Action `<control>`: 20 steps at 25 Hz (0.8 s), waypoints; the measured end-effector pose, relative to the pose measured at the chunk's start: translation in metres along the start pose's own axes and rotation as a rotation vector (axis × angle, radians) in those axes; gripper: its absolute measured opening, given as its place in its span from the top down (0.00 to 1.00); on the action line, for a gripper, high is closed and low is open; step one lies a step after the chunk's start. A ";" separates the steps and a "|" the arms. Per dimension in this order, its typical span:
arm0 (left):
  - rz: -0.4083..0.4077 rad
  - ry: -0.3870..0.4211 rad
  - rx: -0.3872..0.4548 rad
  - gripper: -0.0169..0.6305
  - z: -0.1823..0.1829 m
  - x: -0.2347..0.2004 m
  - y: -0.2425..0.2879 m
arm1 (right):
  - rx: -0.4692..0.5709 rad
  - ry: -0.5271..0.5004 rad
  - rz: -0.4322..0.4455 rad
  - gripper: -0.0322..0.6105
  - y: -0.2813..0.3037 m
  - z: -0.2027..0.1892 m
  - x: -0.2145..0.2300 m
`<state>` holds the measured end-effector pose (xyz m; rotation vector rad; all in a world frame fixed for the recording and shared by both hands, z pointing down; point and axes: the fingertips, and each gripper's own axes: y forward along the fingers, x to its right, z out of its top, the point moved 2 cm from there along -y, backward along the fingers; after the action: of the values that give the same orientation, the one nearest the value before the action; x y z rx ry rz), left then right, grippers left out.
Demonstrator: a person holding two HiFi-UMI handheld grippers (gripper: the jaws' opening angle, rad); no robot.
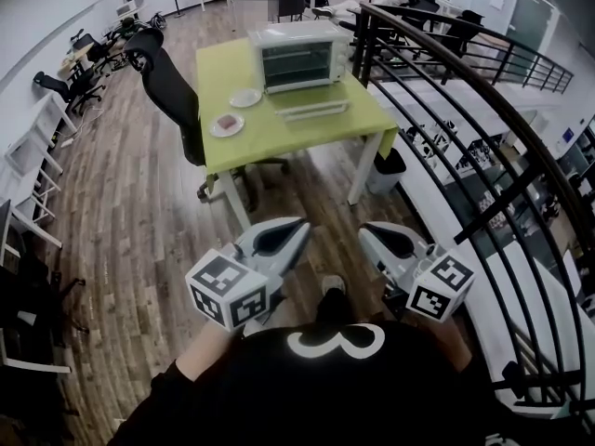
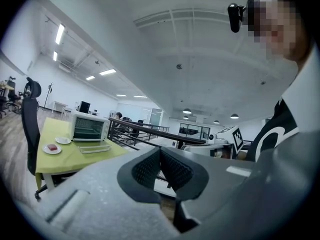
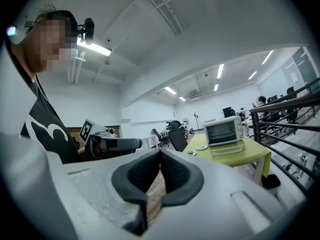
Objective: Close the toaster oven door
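- The silver box-shaped toaster oven (image 1: 299,56) sits upper centre on the lime-green table (image 1: 232,151), its door (image 1: 311,110) dropped flat.
- A black office chair (image 1: 172,91) stands at the table's left side; a black metal railing (image 1: 437,45) runs along the right.
- The left gripper (image 1: 299,225) and right gripper (image 1: 366,233), bottom centre, are closed and empty, well apart from the table.

Open office w/ swivel chairs (image 1: 173,91), green desk (image 1: 223,151).

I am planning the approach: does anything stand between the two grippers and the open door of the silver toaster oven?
Nothing visible does. Between the left gripper, the right gripper and the open glass door lies only wooden floor. The black office chair stands left of the path.
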<state>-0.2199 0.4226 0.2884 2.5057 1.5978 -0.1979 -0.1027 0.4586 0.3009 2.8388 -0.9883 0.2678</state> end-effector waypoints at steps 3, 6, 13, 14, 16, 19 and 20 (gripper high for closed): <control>0.016 -0.014 -0.012 0.96 -0.003 -0.013 0.014 | 0.001 0.022 0.006 0.95 0.008 -0.001 0.018; 0.029 -0.029 -0.027 0.96 -0.005 -0.032 0.036 | -0.004 0.045 0.012 0.95 0.021 -0.001 0.045; 0.065 -0.068 -0.062 0.96 -0.002 -0.096 0.112 | -0.040 0.110 0.041 0.95 0.068 0.001 0.138; 0.075 -0.074 -0.066 0.96 -0.002 -0.107 0.124 | -0.048 0.120 0.045 0.95 0.075 0.000 0.154; 0.096 -0.088 -0.072 0.96 -0.004 -0.131 0.148 | -0.064 0.145 0.052 0.95 0.089 -0.002 0.187; 0.117 -0.117 -0.083 0.96 -0.008 -0.164 0.188 | -0.081 0.179 0.064 0.95 0.107 -0.002 0.237; 0.121 -0.123 -0.088 0.96 -0.008 -0.173 0.202 | -0.086 0.186 0.067 0.95 0.112 0.000 0.253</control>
<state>-0.1088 0.1874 0.3442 2.4617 1.3742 -0.2543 0.0224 0.2190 0.3599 2.6497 -1.0305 0.4751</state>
